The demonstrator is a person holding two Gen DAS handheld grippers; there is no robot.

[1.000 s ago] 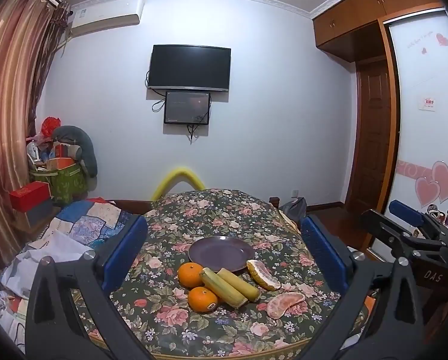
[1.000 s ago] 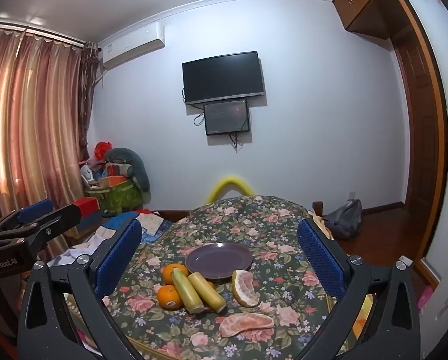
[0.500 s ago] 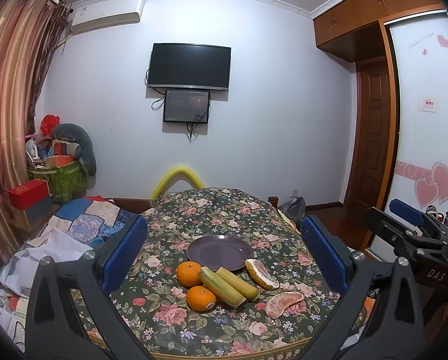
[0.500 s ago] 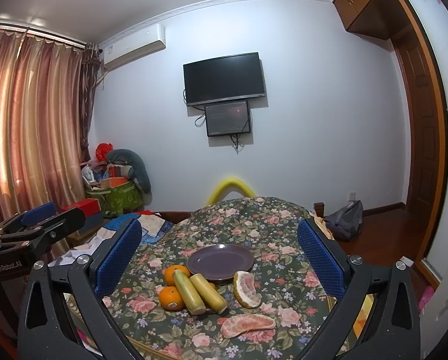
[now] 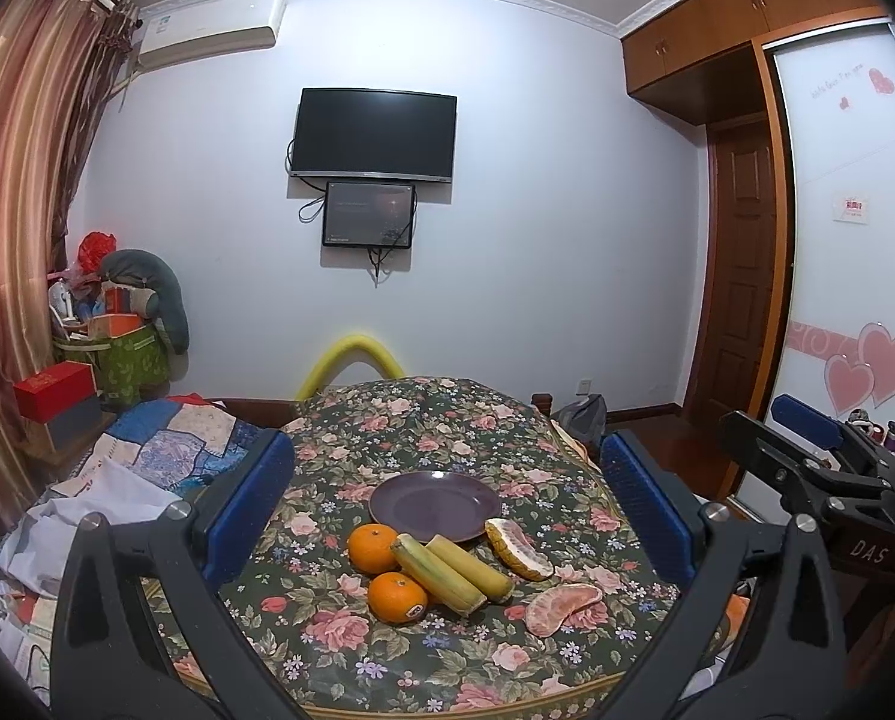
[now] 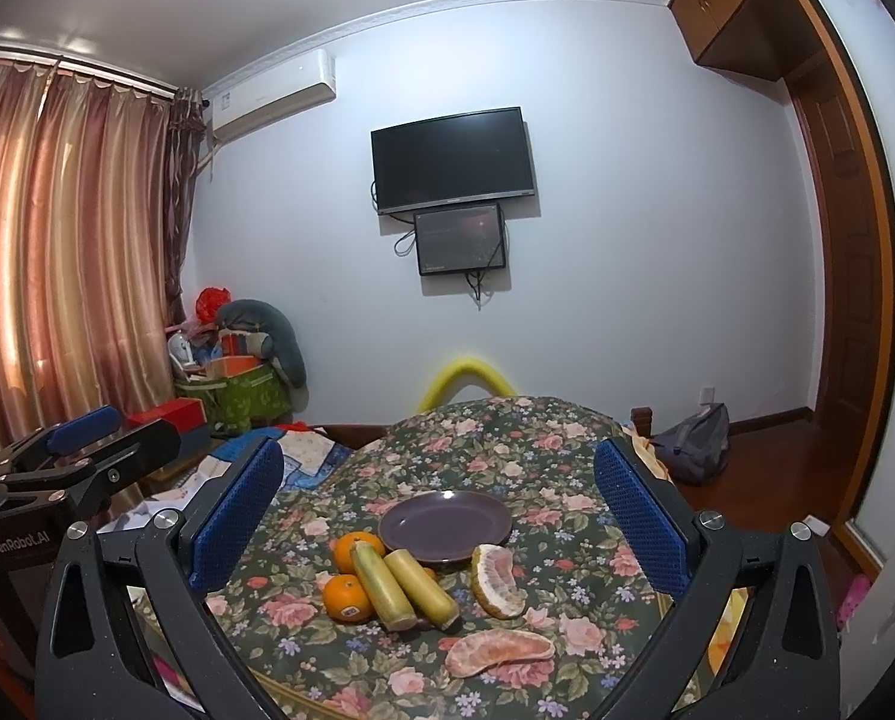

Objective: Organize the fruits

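My left gripper (image 5: 447, 516) and right gripper (image 6: 438, 516) hover with fingers spread wide, empty. On the desk (image 5: 447, 660), left to right near the empty plate (image 5: 434, 504): two oranges (image 5: 373, 549), firm and round, to be gripped across the middle; two bananas (image 5: 438, 573), soft, taken mid-length; two pomelo pieces (image 5: 561, 607), fragile.

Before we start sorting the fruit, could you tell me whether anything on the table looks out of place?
Nothing is spilled or damaged. The purple plate is bare, while the oranges, bananas and two peeled pomelo segments lie loose on the floral tablecloth beside it.
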